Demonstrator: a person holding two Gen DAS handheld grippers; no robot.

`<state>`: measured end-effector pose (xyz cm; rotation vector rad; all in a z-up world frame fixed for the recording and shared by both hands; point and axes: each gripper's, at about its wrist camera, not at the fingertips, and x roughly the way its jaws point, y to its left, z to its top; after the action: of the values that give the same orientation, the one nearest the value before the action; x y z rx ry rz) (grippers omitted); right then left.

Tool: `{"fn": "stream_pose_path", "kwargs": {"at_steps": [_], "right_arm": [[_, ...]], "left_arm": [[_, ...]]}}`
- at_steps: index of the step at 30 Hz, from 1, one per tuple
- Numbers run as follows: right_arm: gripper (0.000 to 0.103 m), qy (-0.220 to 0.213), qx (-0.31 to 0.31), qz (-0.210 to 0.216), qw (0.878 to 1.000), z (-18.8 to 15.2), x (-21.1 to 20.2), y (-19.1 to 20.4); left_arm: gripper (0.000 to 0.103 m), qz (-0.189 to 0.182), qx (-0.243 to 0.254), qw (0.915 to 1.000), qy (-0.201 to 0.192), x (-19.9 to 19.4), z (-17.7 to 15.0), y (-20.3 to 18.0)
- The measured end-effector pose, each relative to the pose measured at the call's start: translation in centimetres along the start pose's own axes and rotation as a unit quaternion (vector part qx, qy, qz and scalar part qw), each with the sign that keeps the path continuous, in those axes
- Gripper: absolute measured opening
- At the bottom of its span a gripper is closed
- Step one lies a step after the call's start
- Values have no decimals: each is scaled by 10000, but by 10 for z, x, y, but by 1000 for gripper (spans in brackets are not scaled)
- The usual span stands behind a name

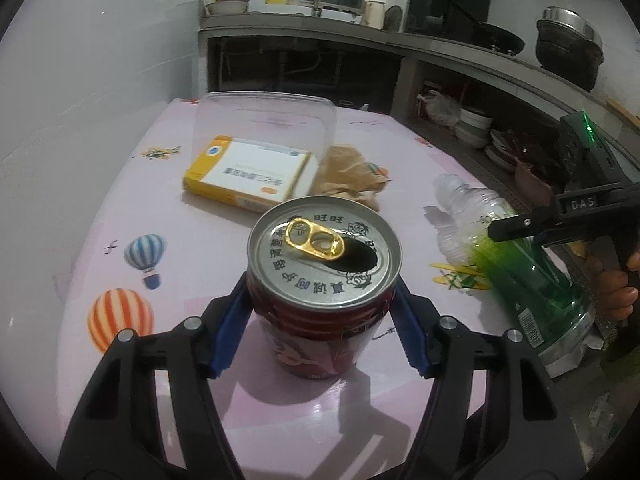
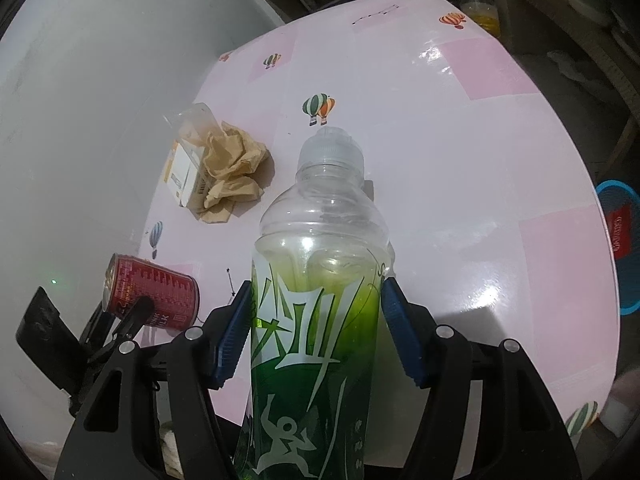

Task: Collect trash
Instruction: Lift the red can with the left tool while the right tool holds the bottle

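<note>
The left gripper clamped the opened red metal can; the right gripper clamped the green-labelled clear plastic bottle; at upper left, crumpled brown paper and yellow-white cardboard box remained uncollected

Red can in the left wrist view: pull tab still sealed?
No. The red can has its gold pull tab lifted, and a dark open mouth shows in the lid beside it.
</note>
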<state>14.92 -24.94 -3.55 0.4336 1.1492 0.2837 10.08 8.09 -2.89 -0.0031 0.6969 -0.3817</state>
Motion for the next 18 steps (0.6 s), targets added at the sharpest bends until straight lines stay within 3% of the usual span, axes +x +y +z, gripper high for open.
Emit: {"fn": "stream_pose_path", "kwargs": {"at_steps": [4,9,18], "right_arm": [[64,21,13,-55,10000,1,1,2],[66,103,73,-35,9999,3,7,3],[66,81,-57,-143,9998,4,13,10]], "left_arm": [[63,-112,118,9999,-1,7,3,-12],[63,42,334,9994,87,15,8,-27],[63,188,227,9992,279,17,12,-31]]}}
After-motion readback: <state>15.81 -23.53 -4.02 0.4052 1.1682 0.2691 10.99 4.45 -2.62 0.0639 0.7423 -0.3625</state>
